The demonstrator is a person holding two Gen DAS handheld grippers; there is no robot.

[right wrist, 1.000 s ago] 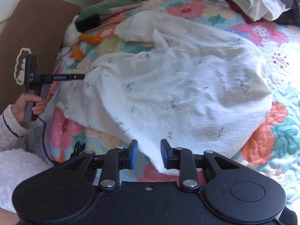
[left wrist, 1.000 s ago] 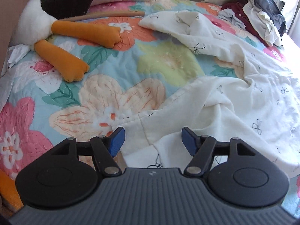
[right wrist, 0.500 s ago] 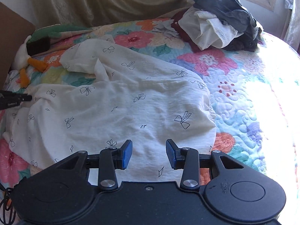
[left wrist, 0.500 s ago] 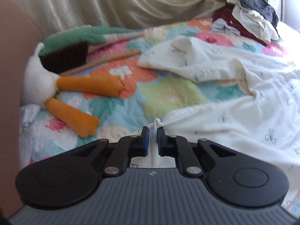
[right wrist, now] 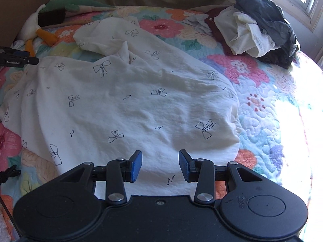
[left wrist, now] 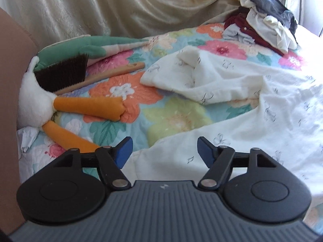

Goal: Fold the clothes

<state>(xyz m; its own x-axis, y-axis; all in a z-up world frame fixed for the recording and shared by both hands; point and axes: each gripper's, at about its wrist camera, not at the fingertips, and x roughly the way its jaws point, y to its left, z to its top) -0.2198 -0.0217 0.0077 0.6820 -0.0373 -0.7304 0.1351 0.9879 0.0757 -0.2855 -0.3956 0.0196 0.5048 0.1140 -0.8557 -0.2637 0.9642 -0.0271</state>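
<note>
A white garment with small black bow prints point(right wrist: 125, 100) lies spread and rumpled on the floral quilt point(right wrist: 260, 117); it also shows in the left wrist view point(left wrist: 252, 117). My left gripper point(left wrist: 164, 151) is open and empty over the garment's near left edge. My right gripper point(right wrist: 160, 164) is open and empty just above the garment's near hem. The left gripper's tip shows at the far left of the right wrist view point(right wrist: 18, 58).
A pile of unfolded clothes point(right wrist: 258, 26) sits at the back right of the bed. A plush duck with orange legs point(left wrist: 86, 106) and a wooden-handled brush point(left wrist: 66, 72) lie at the back left. A cream curtain point(left wrist: 121, 6) hangs behind.
My left gripper shut on the garment's edge half a second ago and has now opened, letting it go. My right gripper opened wider and moved in over the hem.
</note>
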